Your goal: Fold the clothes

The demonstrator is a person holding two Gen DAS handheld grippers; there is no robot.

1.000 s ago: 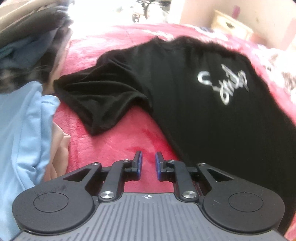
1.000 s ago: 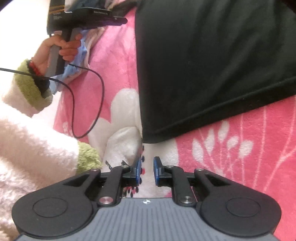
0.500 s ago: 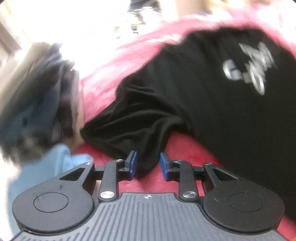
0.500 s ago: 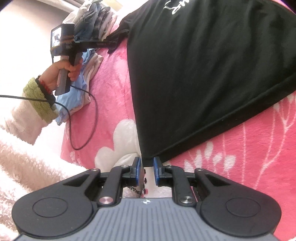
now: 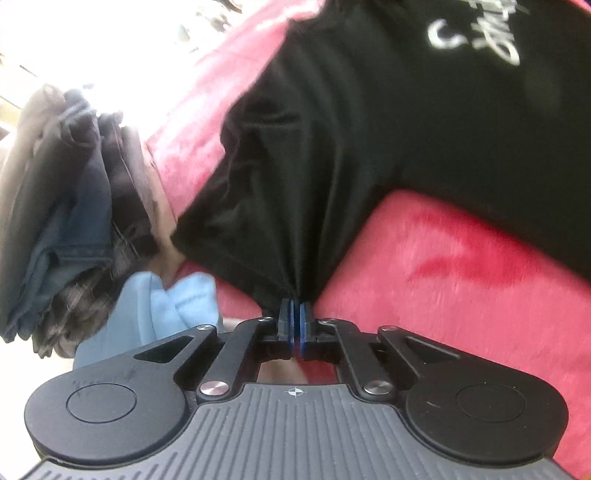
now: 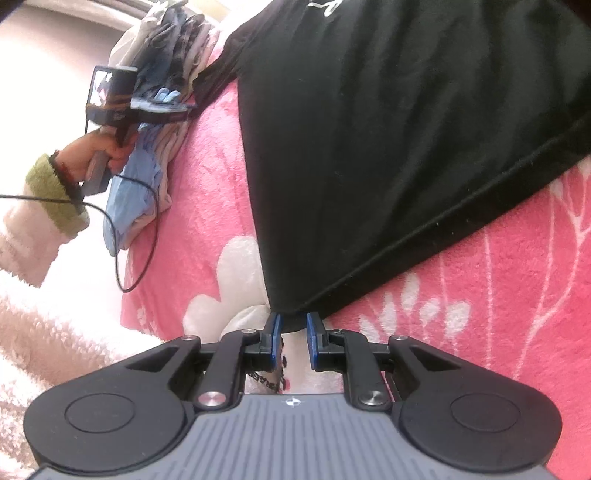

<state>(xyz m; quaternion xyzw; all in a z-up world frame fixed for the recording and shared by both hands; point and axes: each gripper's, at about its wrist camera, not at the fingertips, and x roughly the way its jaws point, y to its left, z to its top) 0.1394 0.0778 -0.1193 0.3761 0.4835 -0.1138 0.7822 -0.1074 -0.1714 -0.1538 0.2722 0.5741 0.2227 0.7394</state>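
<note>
Writing on shirt: my black short-sleeved cotton T-shirt (image 5: 424, 122) carries a silver-white scrawled script print (image 5: 476, 33) on its chest; the letters are too blurred and cut off for me to read. In my right wrist view only a white stroke of it shows at the far edge.
Writing near my right tool: a strip of dark letters (image 6: 267, 382) lies on the blanket just behind my right fingers; I cannot read it.
Left gripper: my left gripper (image 5: 295, 314) has its blue-padded fingers (image 5: 286, 314) pressed together on the hem of the shirt's sleeve (image 5: 266, 206), and the black cloth fans away from the pinch in taut folds.
Right gripper: my right gripper (image 6: 293, 328) stands with its blue pads (image 6: 275, 328) a little apart; the near bottom corner of the shirt (image 6: 291, 319) sits between them, and I cannot tell whether the pads touch it.
Shirt position: it lies spread print-up on the fluffy pink blanket with white flower pattern (image 6: 498, 314), body stretching far and right from both tools.
Left hand: seen from my right side, my hand (image 6: 98, 155) grips the left tool's handle, a black cable (image 6: 144, 236) looping from it over the blanket.
Other clothes: a stack of folded dark and grey garments (image 5: 70, 206) sits far left, with a light blue garment (image 5: 155, 310) just near it, beside the sleeve.
</note>
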